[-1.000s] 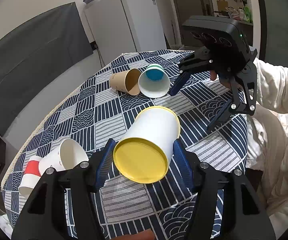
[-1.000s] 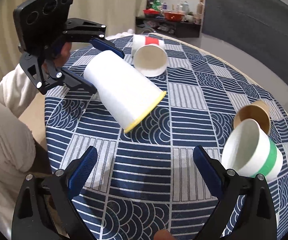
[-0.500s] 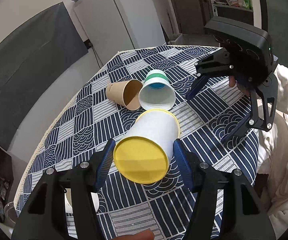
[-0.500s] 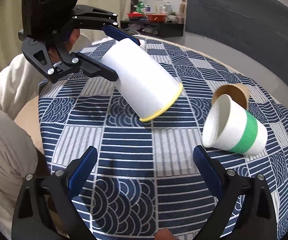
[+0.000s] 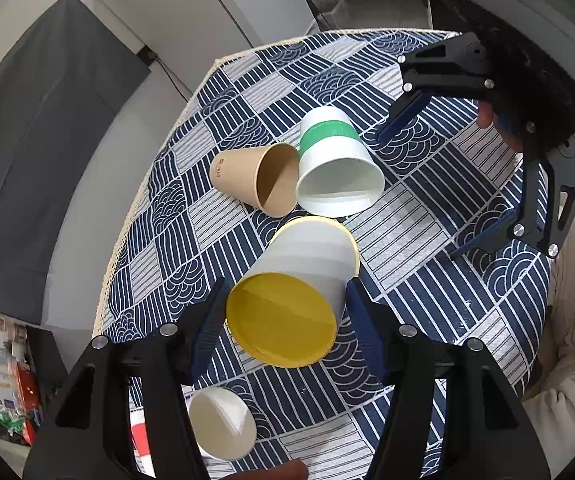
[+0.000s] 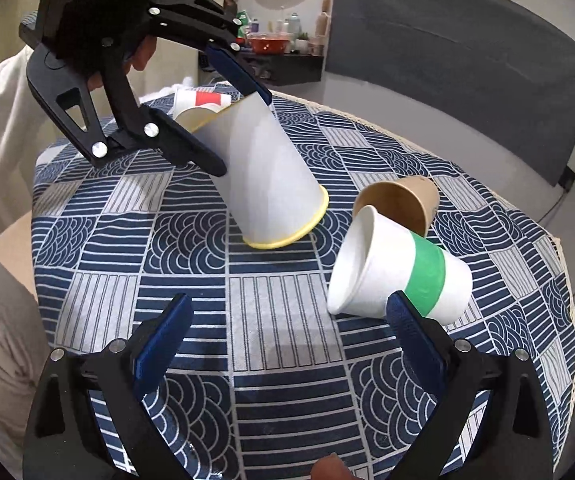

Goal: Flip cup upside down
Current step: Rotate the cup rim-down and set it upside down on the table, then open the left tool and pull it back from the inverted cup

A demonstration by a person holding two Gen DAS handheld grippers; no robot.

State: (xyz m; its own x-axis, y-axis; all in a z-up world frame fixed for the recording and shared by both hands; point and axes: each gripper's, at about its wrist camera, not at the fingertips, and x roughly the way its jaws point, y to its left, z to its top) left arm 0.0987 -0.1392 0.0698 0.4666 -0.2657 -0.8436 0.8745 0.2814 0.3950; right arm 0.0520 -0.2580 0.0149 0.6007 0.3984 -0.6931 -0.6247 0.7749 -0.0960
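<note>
My left gripper [image 5: 283, 296] is shut on a white cup with a yellow base and yellow rim [image 5: 303, 268]. The cup is tilted mouth-down, its rim touching or just above the cloth, as the right wrist view [image 6: 271, 184] shows; the left gripper [image 6: 223, 108] grips it near the base there. My right gripper [image 6: 287, 320] is open and empty, low over the table in front of the cup. It also shows at the right in the left wrist view [image 5: 439, 184].
A white cup with a green band [image 6: 403, 272] and a brown cup [image 6: 403, 200] lie on their sides beside the held cup. A white cup with a red band [image 5: 219, 424] lies behind the left gripper. The blue patterned tablecloth [image 6: 279, 296] covers a round table.
The left gripper has tipped the yellow-rimmed cup steeper, mouth down toward the cloth, and shifted closer to the green-banded cup. The right gripper stayed open.
</note>
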